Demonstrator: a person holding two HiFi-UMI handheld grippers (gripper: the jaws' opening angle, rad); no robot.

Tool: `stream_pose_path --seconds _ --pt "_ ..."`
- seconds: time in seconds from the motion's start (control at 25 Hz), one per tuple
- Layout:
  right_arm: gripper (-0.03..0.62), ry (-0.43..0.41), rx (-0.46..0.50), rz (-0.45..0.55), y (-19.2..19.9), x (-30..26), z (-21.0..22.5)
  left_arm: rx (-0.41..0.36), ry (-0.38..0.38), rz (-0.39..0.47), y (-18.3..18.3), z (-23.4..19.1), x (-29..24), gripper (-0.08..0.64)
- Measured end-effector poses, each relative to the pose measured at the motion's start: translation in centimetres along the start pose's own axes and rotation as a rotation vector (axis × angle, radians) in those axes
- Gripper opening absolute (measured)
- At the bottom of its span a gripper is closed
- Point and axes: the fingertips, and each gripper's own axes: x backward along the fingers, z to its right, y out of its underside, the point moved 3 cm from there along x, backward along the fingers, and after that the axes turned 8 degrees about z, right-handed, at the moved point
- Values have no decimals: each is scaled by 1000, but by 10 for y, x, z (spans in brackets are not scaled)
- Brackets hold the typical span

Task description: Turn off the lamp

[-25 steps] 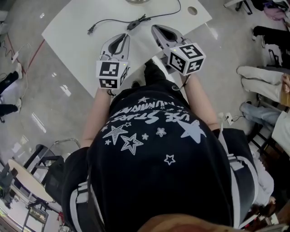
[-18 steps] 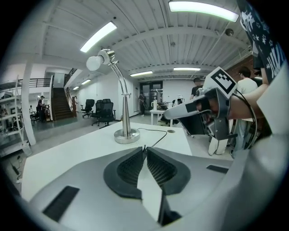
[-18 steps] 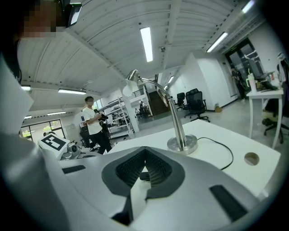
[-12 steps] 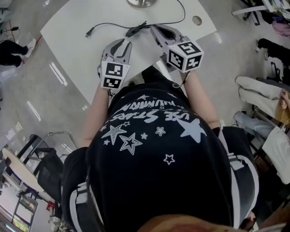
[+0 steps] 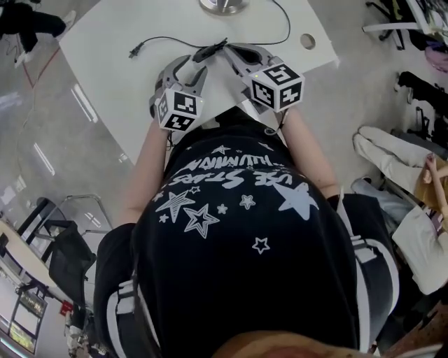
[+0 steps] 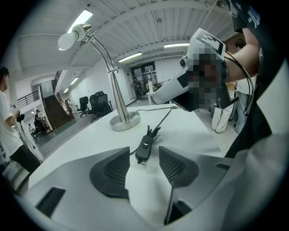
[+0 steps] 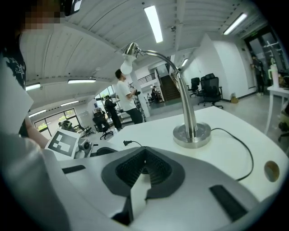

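The lamp's steel base [image 5: 222,5] stands at the far side of the white table [image 5: 112,49], and its bulb [image 6: 67,40] hangs on a curved neck. The black inline switch [image 5: 207,50] lies on the cord in front of the base. My left gripper [image 5: 187,63] is low over the table and its jaws are opening. In the left gripper view the switch [image 6: 144,146] lies just ahead of the gap between them, with no pad touching it. My right gripper [image 5: 241,54] is beside it on the right, shut on nothing, aimed at the base [image 7: 192,133].
The cord's loose plug [image 5: 133,52] lies on the table to the left of the switch. A round cable hole [image 5: 306,42] sits near the table's right edge. Office chairs and a standing person [image 7: 124,101] are across the room.
Both grippers have moved forward and down toward the switch. The left jaws, shut a second ago, now stand apart. The right jaws stay shut.
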Motion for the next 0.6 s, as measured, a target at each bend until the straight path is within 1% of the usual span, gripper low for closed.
stream_pose_path --seconds 0.16,0.28,0.48,0.6 --pt "5 -23 5 -34 8 -9 3 -39 27 -22 5 1 -16 201" --pt "5 -35 3 -52 12 -17 3 -39 26 -40 10 -1 -22 202" --pt "5 -54 8 -86 18 -26 0 -52 26 -45 12 -5 -29 201" --pt "5 -62 7 -101 22 -29 0 -44 23 -55 12 -9 -33 201"
